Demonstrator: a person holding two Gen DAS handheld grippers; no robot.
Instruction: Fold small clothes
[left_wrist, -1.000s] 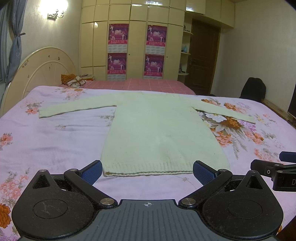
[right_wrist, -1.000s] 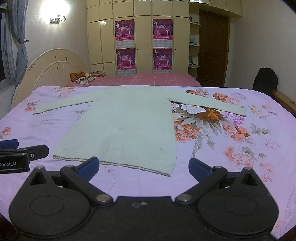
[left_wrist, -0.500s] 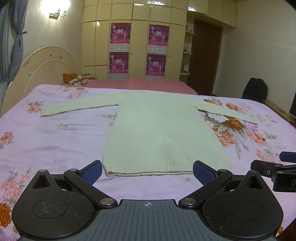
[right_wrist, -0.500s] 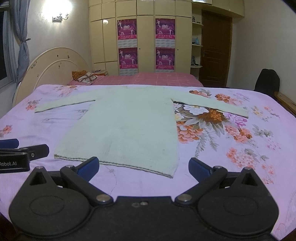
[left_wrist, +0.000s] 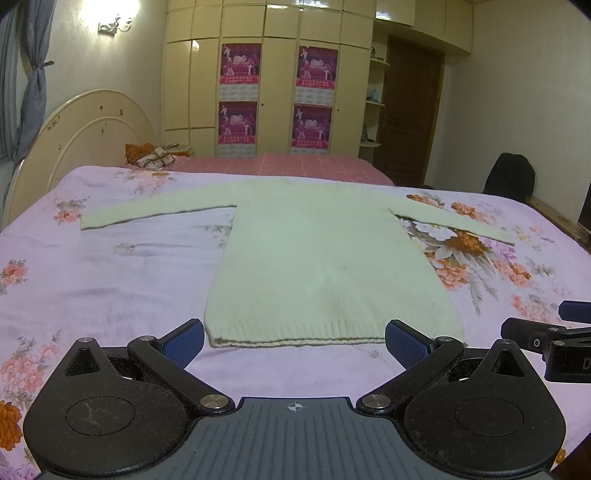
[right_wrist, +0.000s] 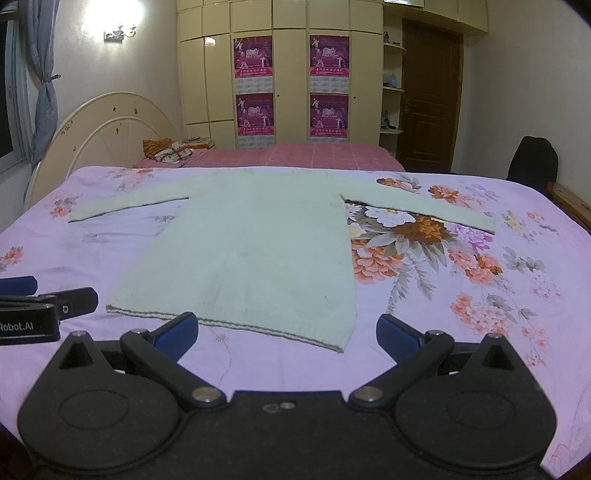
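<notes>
- Left tool (left_wrist: 294, 341), low centre of the left wrist view: released, its blue pads (left_wrist: 183, 341) spread wide, nothing between them. It hung just short of the hem, likely lined up for a first pick.
- Sweater (left_wrist: 317, 254), pale green knit, filled mid-frame of the left wrist view. It lay flat on the bed (left_wrist: 92, 280), hem toward the tools, neck toward the far side. Laid out flat and uncreased, it looked ready for folding, with no fold made.
- Left sleeve (left_wrist: 155, 208) ran out to the left of mid-frame. Right sleeve (left_wrist: 458, 221) ran out to the right, over the large flower print. Both stretched straight, so I judged they would be turned in first.
- Ribbed hem (left_wrist: 295, 336) sat just above the gap of the left tool, near but apart from the pads. Its left corner lay just beside the left pad.
- Right tool (right_wrist: 287, 328), low centre of the right wrist view: also released, blue pads (right_wrist: 397, 334) wide apart and empty.
- In the right wrist view the sweater lay left of centre. Its near right hem corner (right_wrist: 341, 345) fell inside the gap between the pads, apart from both, and the hem ran off to the left beyond the left pad.
- Each tool showed at the edge of the other's view, side by side at the near edge of the bed.
</notes>
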